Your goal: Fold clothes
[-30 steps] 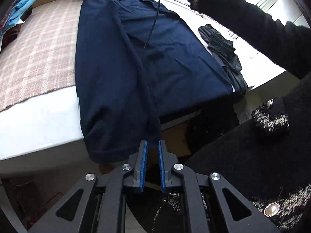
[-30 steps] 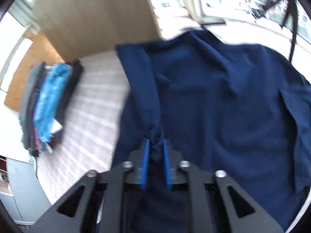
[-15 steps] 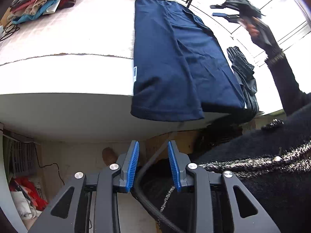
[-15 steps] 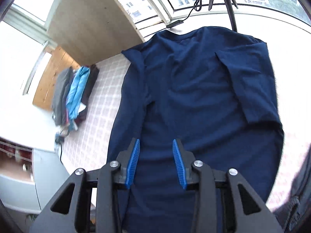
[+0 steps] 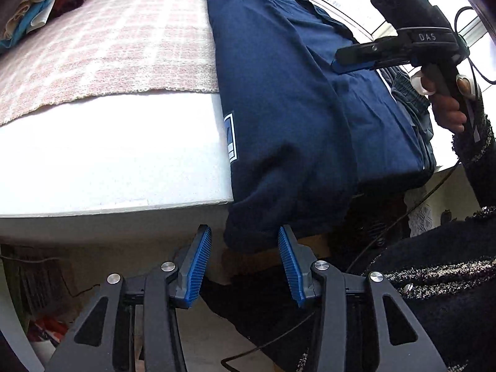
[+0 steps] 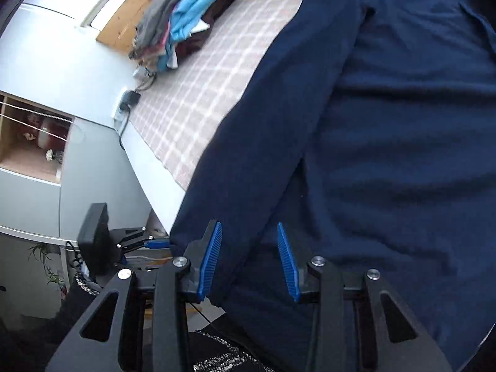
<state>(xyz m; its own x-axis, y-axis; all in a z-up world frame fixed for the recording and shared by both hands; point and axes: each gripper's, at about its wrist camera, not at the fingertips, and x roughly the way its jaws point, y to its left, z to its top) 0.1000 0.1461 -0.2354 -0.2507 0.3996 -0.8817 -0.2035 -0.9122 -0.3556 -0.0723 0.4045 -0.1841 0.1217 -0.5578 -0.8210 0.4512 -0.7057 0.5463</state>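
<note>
A navy shirt (image 5: 288,99) lies spread along the right half of the table (image 5: 117,152), its hem spilling over the near edge and its left sleeve folded inward along the body. The left gripper (image 5: 245,260) sits low at that near edge, jaws spread wide and holding nothing, with the drooping hem just between the blue pads (image 5: 198,263). The right gripper (image 6: 249,257) hovers over the shirt's folded sleeve (image 6: 279,117), jaws likewise wide apart and empty; the left wrist view shows it gripped in a hand (image 5: 446,105) above the shirt's right side. A checked cloth (image 5: 108,46) covers the table's left part, and a pile of folded clothes (image 6: 186,21) rests at its far left corner.
</note>
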